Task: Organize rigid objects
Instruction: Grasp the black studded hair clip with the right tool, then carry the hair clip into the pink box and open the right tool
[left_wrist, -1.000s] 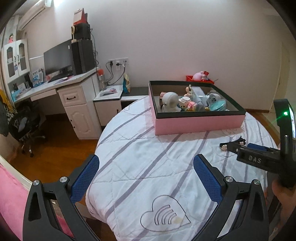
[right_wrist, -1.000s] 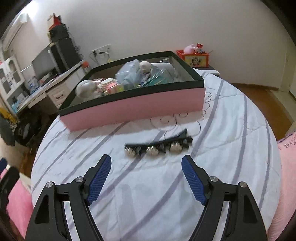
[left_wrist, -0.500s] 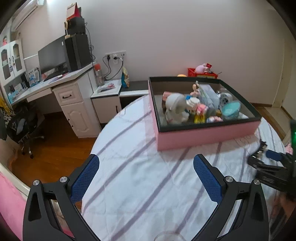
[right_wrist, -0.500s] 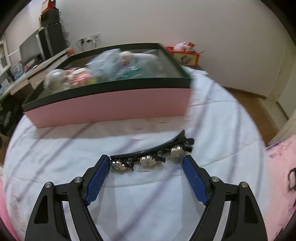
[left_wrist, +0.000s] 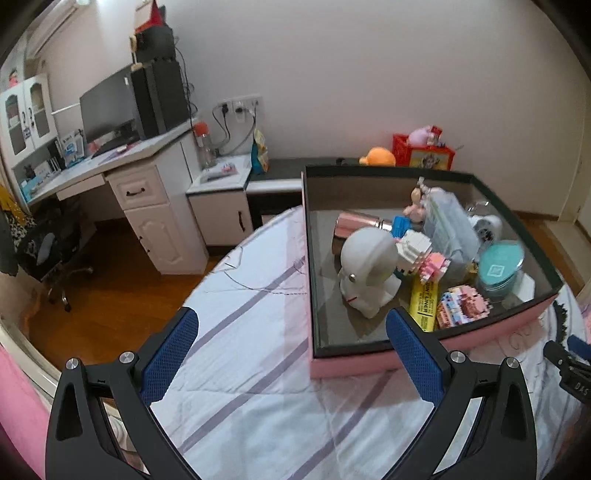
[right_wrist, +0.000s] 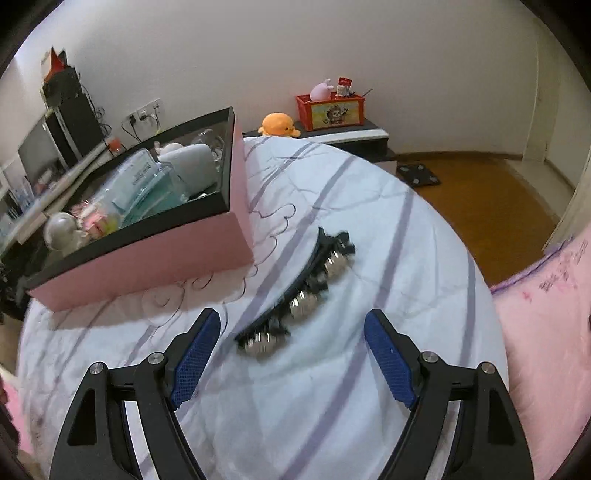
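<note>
Lying on the striped white cloth of the round counter (right_wrist: 369, 387), a black hair clip (right_wrist: 299, 291) set with three shiny silver stones runs diagonally, one end near the pink box (right_wrist: 155, 266) and the other reaching toward the camera. The right claw (right_wrist: 291, 363) hangs just above the cloth with its blue-padded fingers (right_wrist: 194, 352) spread wide; the near end of the clip sits in the gap between them, closer to the left pad, and touches neither. The clip is somewhat blurred, so its finer detail cannot be made out. The pink box, rimmed in black, stands just beside the clip on its left and holds a jumble of small things. In the left wrist view, the left claw (left_wrist: 291, 363) is also spread wide and holds nothing; it hovers over the cloth at the box's near left corner (left_wrist: 314, 363), its right pad (left_wrist: 413, 362) overlapping the box's front wall in the view. Inside the box lie a white rounded figure (left_wrist: 367, 271), a yellow tube (left_wrist: 424, 301), pastel block figures (left_wrist: 461, 304), a teal round container (left_wrist: 498, 266) and a pink metallic cylinder (left_wrist: 356, 225). At the far right edge of that view, part of the right claw's black body (left_wrist: 570, 365) shows beside the box.
</note>
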